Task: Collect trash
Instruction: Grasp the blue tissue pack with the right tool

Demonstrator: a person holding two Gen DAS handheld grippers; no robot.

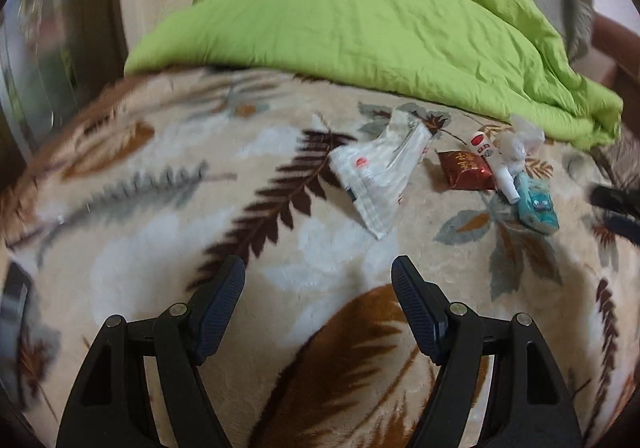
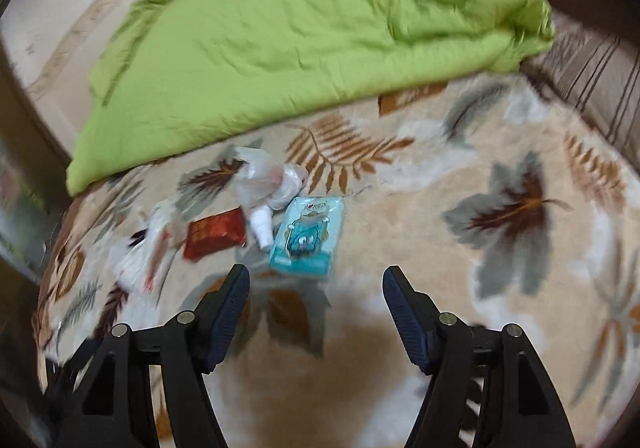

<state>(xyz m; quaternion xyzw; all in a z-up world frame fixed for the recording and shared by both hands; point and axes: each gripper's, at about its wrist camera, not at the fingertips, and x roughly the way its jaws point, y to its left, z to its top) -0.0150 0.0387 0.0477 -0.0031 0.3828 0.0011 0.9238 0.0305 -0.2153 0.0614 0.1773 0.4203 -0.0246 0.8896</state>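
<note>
Two blankets cover the bed: a beige fleece blanket point(image 1: 160, 188) printed with brown and grey leaves, and a lime-green quilt point(image 1: 360, 20) bunched across its far side. Beyond the quilt lie a pale wall and, at the right edge, something grey and a striped brown surface, both too smeared to name. Trash sits in a loose cluster on the fleece just before the quilt's edge: a white plastic wrapper point(image 1: 376, 176), a red foil packet point(image 1: 466, 170) beside it, a small white tube with a red label point(image 1: 496, 160), a crumpled clear plastic bag point(image 1: 520, 140) touching the tube, and a teal snack packet point(image 2: 308, 236) nearest the right gripper. Print on the packets is unreadable. The left gripper point(image 1: 318, 268) hovers over bare fleece, short of the white wrapper, its fingers spread wide and empty. The right gripper point(image 2: 316, 276) is likewise spread apart, holding nothing, the teal packet just beyond its left finger. The right wrist view is heavily blurred.
</note>
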